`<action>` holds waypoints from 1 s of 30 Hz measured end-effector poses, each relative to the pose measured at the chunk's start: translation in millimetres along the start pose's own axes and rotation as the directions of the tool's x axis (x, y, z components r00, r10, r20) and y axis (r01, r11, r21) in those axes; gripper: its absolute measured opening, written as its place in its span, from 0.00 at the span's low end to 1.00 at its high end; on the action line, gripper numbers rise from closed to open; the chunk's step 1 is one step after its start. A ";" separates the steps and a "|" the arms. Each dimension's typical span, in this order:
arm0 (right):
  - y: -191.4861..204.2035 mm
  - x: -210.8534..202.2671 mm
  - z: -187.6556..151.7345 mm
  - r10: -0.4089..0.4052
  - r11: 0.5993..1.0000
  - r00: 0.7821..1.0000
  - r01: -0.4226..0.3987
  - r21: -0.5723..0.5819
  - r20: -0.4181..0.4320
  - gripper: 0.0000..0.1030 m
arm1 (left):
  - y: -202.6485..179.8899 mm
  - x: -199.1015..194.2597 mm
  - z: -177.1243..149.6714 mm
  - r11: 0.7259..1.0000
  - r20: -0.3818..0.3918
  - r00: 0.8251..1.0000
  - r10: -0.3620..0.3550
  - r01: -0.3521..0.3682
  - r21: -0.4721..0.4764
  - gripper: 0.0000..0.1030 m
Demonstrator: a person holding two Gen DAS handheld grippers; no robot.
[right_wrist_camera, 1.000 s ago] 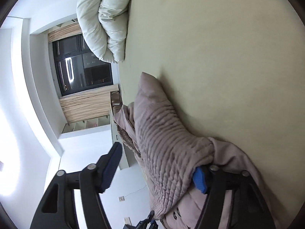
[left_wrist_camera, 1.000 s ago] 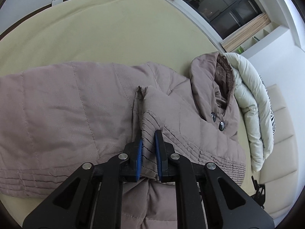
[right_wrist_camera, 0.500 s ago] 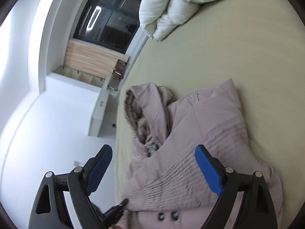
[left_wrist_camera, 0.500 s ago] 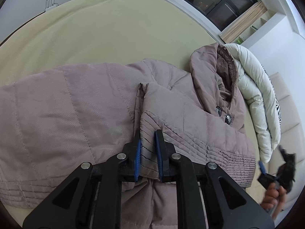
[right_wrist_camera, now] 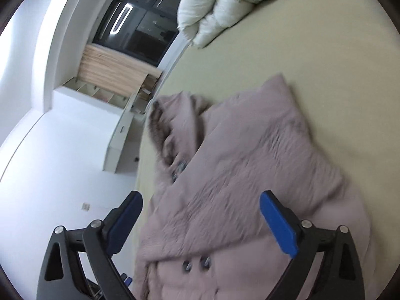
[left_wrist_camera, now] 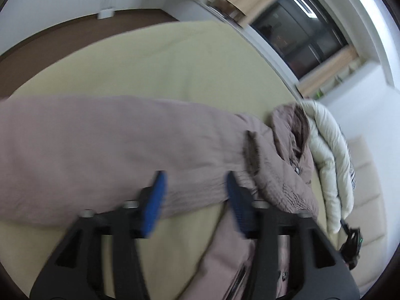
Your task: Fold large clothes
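A mauve quilted coat (left_wrist_camera: 120,150) lies on the pale yellow bed (left_wrist_camera: 175,70). Its sleeves are folded across the body, and its fur-trimmed hood (left_wrist_camera: 297,130) points to the far side. My left gripper (left_wrist_camera: 195,195) is open and empty, just above the coat's near edge. In the right wrist view the same coat (right_wrist_camera: 250,165) shows its folded sleeve and dark buttons (right_wrist_camera: 197,262). My right gripper (right_wrist_camera: 200,215) is open wide and empty, hovering over the coat.
A rolled white duvet (left_wrist_camera: 332,165) lies along the bed's far right, beside the hood; it also shows in the right wrist view (right_wrist_camera: 225,7). A dark window (right_wrist_camera: 140,27) and white walls lie beyond the bed. A cream headboard (left_wrist_camera: 370,190) is at right.
My left gripper let go of the sleeve cuff, opened and pulled back from the coat. My right gripper stayed open and shifted slightly over the coat.
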State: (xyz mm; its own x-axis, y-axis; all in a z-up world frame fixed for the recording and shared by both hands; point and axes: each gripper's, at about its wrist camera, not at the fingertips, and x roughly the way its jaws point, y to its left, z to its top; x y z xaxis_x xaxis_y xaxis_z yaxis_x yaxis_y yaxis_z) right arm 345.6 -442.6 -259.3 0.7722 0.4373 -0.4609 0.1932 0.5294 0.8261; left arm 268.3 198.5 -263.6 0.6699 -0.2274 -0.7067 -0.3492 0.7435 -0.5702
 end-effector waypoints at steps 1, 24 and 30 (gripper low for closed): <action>3.4 -5.4 -15.7 0.020 1.000 1.000 -0.020 0.005 -0.021 0.94 | 21.0 -18.2 -9.2 0.999 0.032 0.999 0.017 -0.015 -0.052 0.67; 28.2 -36.3 -144.0 0.088 0.996 0.975 -0.086 0.018 -0.206 0.84 | 85.2 -89.5 -34.9 0.926 0.297 0.947 0.123 -0.002 -0.377 0.16; 10.3 -53.4 -134.1 0.087 0.996 0.981 -0.083 0.034 -0.176 0.83 | -142.3 -44.4 -70.9 0.961 0.269 0.963 0.002 -0.076 0.264 0.15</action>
State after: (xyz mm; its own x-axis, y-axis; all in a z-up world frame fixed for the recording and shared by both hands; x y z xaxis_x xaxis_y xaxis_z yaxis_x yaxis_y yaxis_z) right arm 225.2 -363.0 -269.7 0.6678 0.6027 -0.4368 0.1493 0.4665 0.8718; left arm 241.8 58.3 -180.8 0.8209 -0.0485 -0.5690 -0.2132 0.8983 -0.3842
